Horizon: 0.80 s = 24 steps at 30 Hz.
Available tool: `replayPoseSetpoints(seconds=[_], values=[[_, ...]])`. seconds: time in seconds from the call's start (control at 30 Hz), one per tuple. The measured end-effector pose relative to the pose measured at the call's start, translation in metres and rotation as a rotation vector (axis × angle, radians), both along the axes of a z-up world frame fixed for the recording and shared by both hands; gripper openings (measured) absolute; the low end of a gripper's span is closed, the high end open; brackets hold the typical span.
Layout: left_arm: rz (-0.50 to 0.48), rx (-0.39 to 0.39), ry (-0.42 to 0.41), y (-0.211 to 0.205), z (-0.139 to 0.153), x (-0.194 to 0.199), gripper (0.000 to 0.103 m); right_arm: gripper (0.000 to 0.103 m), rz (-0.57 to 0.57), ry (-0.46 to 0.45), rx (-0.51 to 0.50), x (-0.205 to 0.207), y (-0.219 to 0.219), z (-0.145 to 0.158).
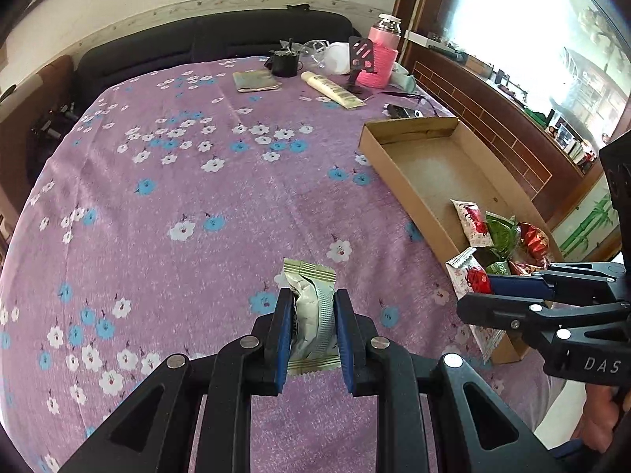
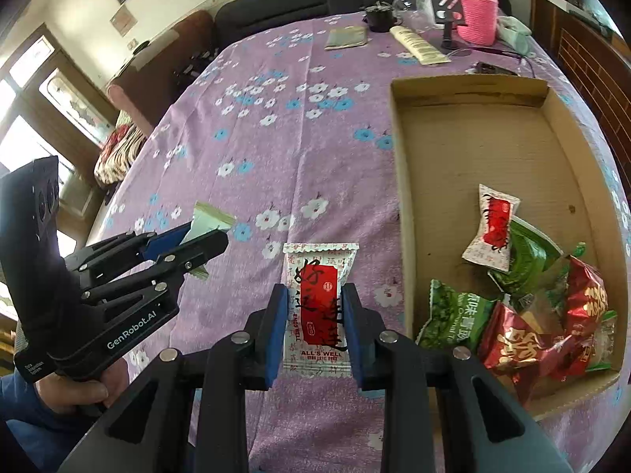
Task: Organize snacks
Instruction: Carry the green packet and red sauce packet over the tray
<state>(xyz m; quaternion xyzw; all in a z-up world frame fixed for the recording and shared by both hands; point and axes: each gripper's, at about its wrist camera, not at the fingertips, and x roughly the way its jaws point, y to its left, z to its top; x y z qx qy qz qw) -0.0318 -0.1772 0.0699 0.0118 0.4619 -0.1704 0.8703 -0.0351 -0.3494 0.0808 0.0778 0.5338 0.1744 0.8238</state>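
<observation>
Snack packets are held one per claw above the purple flowered desk (image 1: 177, 197): the left claw (image 1: 313, 331) is clamped on a pale green-and-white packet (image 1: 311, 307), and the right claw (image 2: 315, 327) grips a white-and-red packet (image 2: 320, 303), each packet's long axis running along the fingers. Cardboard tray (image 2: 398, 181), open-topped and already holding several packets at its near end, lies to the right of both claws. It sits just beside the right claw and farther from the left, so the right hand appears better placed to deliver first.
</observation>
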Motion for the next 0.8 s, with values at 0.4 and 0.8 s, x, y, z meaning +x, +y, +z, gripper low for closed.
replayPoseSetpoints(seconds=[0.4, 0.8], values=[[-0.126, -0.022, -0.003, -0.022, 0.013, 0.013, 0.021, 0.027, -0.166, -0.030, 0.057, -0.019, -0.036, 0.017], [-0.211, -0.055, -0.029, -0.066, 0.032, 0.020, 0.021, 0.027, -0.278, -0.029, 0.098, -0.021, -0.081, 0.026]])
